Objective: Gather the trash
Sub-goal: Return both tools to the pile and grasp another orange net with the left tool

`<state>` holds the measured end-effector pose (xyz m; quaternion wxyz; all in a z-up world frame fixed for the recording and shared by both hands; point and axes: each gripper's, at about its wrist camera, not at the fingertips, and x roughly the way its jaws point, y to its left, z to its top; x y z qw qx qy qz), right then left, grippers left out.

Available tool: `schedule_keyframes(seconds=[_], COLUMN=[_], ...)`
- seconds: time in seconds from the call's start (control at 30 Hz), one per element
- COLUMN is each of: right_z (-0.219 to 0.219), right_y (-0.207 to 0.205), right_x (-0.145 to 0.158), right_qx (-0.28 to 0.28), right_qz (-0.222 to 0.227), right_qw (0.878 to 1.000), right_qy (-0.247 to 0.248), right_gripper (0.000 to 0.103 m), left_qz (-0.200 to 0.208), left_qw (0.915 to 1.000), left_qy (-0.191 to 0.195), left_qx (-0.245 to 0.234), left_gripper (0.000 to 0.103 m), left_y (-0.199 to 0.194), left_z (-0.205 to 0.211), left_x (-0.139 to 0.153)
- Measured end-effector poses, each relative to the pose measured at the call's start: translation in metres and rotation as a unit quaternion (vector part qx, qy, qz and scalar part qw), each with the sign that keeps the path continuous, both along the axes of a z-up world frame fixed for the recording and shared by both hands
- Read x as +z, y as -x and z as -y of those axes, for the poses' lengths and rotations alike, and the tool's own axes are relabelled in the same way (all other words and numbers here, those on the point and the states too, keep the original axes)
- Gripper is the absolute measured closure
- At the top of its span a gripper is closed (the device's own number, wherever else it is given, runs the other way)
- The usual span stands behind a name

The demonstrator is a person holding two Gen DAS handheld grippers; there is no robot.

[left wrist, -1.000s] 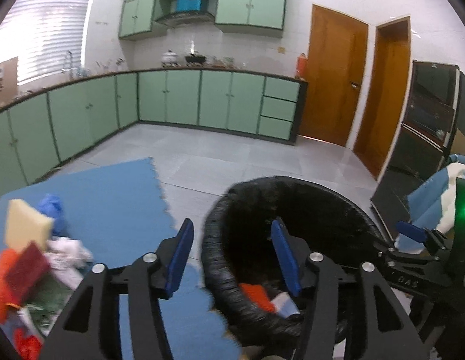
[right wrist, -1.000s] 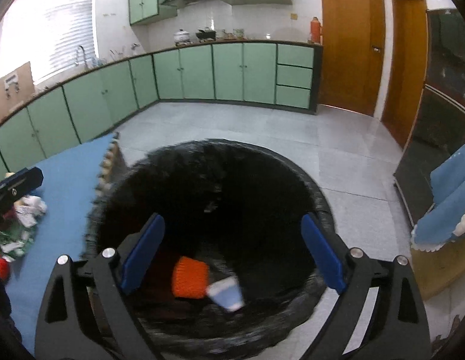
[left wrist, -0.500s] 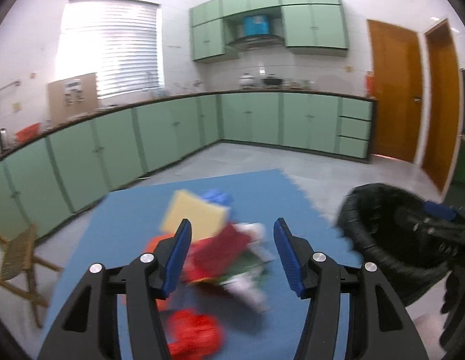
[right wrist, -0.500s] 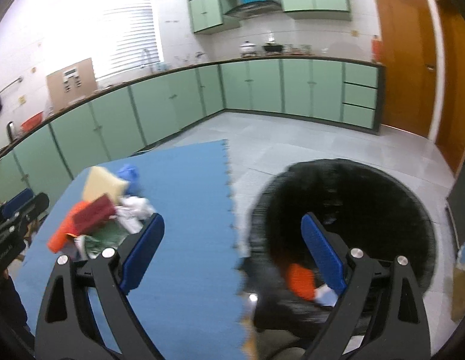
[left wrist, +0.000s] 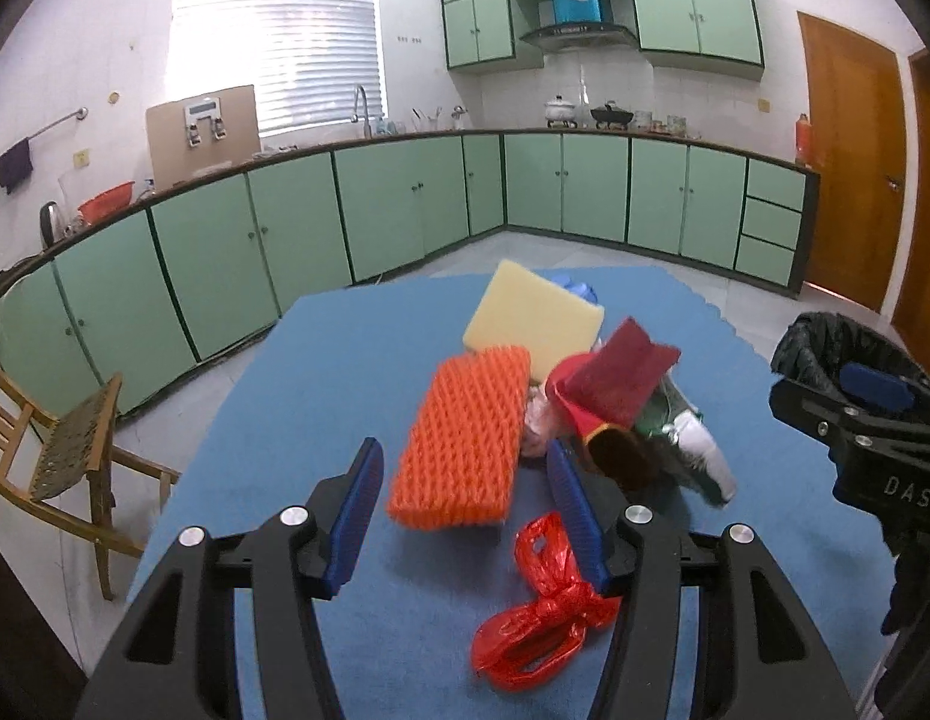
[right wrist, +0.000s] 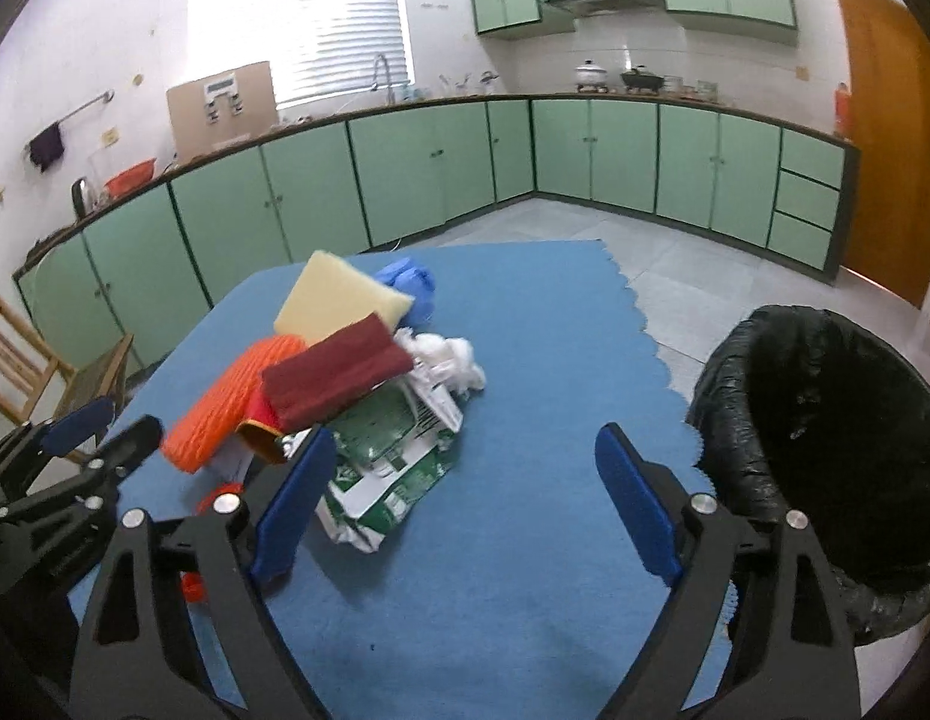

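A pile of trash lies on a blue foam mat: an orange foam net, a yellow sponge, a dark red cloth, a red plastic bag, a green-and-white carton, white tissue and a blue wad. My left gripper is open and empty just before the orange net. My right gripper is open and empty over the mat, right of the pile. A bin with a black liner stands to the right.
A wooden chair stands left of the mat. Green cabinets run along the walls. Wooden doors are at the far right. Grey floor tiles lie beyond the mat.
Both grippers have swung left, away from the bin and toward the trash pile. The left gripper has come close to the orange net. Both stay open and empty.
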<state>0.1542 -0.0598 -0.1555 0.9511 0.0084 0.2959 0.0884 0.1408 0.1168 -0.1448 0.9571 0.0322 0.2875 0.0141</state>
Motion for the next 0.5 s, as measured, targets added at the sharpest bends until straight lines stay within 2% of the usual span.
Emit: schedule_keyframes(seconds=[0.3, 0.37, 0.5], right_z=[0.003, 0.002, 0.0], right_y=[-0.007, -0.008, -0.008], right_x=[-0.008, -0.01, -0.011], right_qx=[-0.003, -0.002, 0.003], right_qz=[-0.015, -0.017, -0.018], right_qw=[1.0, 1.0, 1.0], right_qy=[0.005, 0.008, 0.011], right_gripper=[0.019, 0.019, 0.019], left_qz=[-0.029, -0.032, -0.038], left_qw=[0.9995, 0.9994, 0.9992], left_qy=[-0.012, -0.011, -0.01], left_qx=[0.002, 0.003, 0.0], left_gripper=[0.047, 0.054, 0.08], left_y=[-0.02, -0.023, -0.027], left_z=[-0.001, -0.002, -0.005], left_x=[-0.028, -0.032, -0.035])
